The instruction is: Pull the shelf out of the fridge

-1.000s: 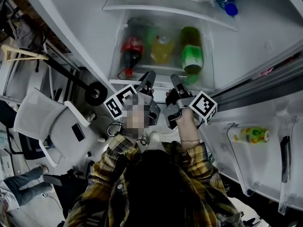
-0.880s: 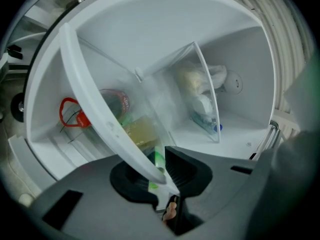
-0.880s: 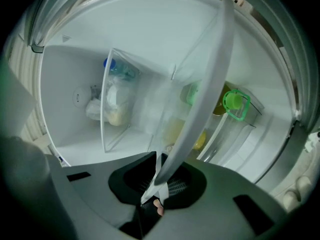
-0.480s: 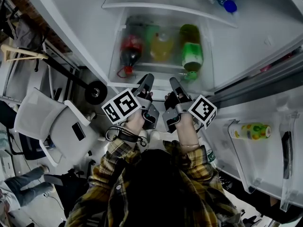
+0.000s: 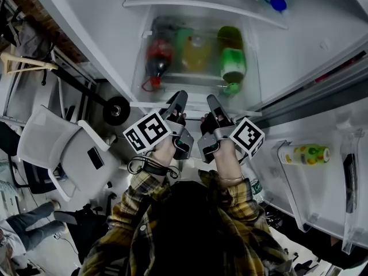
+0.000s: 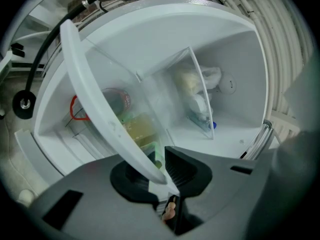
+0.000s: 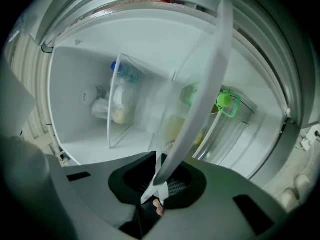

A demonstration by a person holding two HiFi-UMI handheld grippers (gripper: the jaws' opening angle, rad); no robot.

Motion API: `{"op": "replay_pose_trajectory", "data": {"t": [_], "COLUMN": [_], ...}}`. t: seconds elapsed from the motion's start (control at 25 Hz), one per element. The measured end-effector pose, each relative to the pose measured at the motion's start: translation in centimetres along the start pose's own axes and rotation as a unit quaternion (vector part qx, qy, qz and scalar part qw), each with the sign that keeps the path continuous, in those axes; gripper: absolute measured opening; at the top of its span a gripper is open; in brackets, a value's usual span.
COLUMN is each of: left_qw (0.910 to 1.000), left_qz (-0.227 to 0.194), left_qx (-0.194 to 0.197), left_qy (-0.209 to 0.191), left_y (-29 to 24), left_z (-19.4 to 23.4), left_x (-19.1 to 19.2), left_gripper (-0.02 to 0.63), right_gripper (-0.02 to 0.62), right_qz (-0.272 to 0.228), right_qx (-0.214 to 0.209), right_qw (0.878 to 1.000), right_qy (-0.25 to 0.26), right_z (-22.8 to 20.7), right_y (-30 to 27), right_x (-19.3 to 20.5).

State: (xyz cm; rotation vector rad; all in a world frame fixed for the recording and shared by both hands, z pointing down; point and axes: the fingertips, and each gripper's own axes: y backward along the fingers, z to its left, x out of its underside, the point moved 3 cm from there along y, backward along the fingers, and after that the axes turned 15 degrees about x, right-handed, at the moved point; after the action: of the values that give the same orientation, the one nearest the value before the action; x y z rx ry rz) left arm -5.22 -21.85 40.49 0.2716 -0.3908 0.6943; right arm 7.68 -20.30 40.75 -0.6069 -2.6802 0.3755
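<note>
Both grippers are clamped on the white front edge of the shelf (image 5: 195, 106), which sits in the open fridge (image 5: 310, 33). The left gripper (image 5: 177, 102) pinches the edge between its fingers. The right gripper (image 5: 211, 103) does the same just beside it. A red bottle (image 5: 156, 59), a yellow bottle (image 5: 195, 53) and a green bottle (image 5: 232, 59) look blurry through the shelf's glass. Their labels are too small to read. The left gripper's cube (image 5: 147, 132) has a black and white square marker. Left of the shelf, a white chair (image 5: 63, 154) stands on a pale floor (image 5: 57, 252).
</note>
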Motion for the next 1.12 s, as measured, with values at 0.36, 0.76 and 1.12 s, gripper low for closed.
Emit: {"op": "replay_pose_trajectory", "data": {"t": [0.36, 0.76, 1.12], "left_qw": [1.0, 1.0, 1.0], "left_qz": [0.0, -0.002, -0.006], "left_qx": [0.003, 0.003, 0.002], "left_qy": [0.003, 0.005, 0.007], "left_y": [0.7, 1.1, 1.2], "left_z": [-0.5, -0.8, -0.9], "left_x": [0.7, 1.0, 1.0], "left_gripper": [0.07, 0.069, 0.069], "right_gripper": [0.052, 0.052, 0.051], "right_qz": [-0.002, -0.003, 0.0], "right_qx": [-0.002, -0.003, -0.002], "right_qw": [1.0, 1.0, 1.0], "right_qy": [0.0, 0.001, -0.002], "right_z": [-0.1, -0.2, -0.1], "right_y": [1.0, 1.5, 1.6], "right_x": [0.4, 0.4, 0.6]}}
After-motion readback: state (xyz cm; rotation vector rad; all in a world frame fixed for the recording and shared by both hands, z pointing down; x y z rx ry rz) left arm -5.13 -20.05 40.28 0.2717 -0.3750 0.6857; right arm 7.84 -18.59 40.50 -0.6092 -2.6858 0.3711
